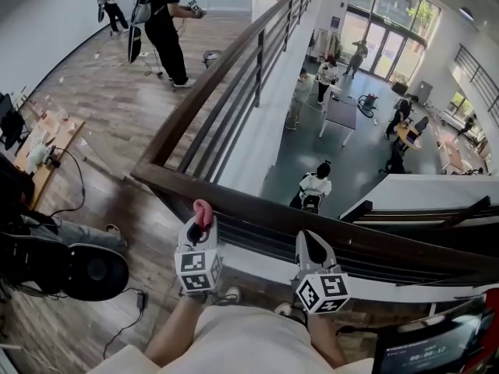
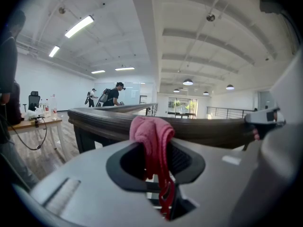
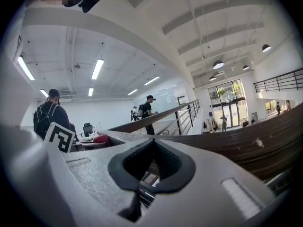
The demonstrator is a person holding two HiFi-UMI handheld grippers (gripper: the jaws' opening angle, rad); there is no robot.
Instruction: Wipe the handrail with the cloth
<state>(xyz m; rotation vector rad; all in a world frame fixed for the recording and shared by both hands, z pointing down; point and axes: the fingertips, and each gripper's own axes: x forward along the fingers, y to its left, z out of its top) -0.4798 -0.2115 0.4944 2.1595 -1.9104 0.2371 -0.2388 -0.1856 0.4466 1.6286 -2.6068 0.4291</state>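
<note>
A dark wooden handrail (image 1: 257, 202) runs across in front of me and turns a corner away along the balcony edge. My left gripper (image 1: 201, 218) is shut on a pink cloth (image 1: 203, 211), which bunches above the jaws and sits just at the near side of the rail. From the left gripper view the cloth (image 2: 152, 135) stands between the jaws with the handrail (image 2: 104, 118) right behind it. My right gripper (image 1: 310, 246) is shut with nothing in it, its tip just below the rail's near edge; the rail (image 3: 227, 138) crosses close ahead of it.
Black railing bars (image 1: 234, 115) stand under the rail, with an open drop to a lower floor (image 1: 327, 146) beyond. A person with a backpack (image 1: 165, 22) stands on the wooden floor at the back left. A desk (image 1: 47, 142) and a black chair (image 1: 62, 267) are at my left.
</note>
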